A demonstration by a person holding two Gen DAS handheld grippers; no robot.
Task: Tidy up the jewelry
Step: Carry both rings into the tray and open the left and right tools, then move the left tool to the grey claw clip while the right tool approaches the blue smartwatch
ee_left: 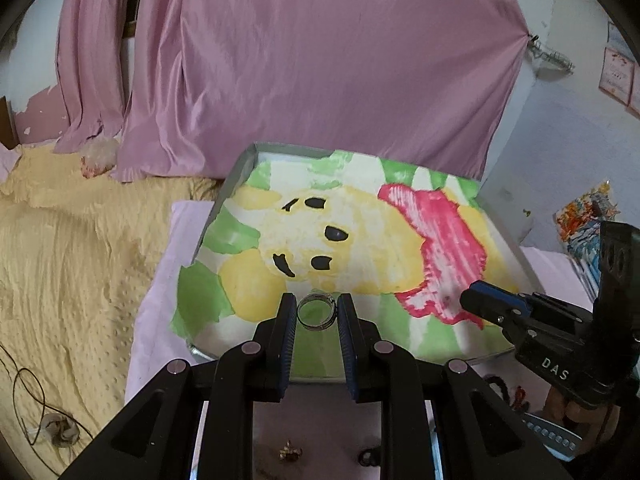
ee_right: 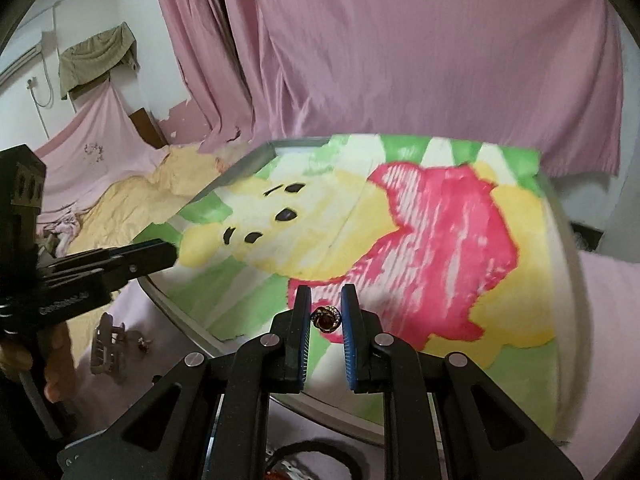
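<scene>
While clamped, ring (ee_left: 316, 313) between fingertips.

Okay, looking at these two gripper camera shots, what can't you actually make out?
- Left wrist view: small gold piece and dark piece on the pink cloth are too small to identify, partly hidden by the left gripper, which holds a silver ring.
- Right wrist view: dark loop sits behind the right gripper, cut by the bottom edge.
- Right wrist view: tray far edge is blurred.
</scene>
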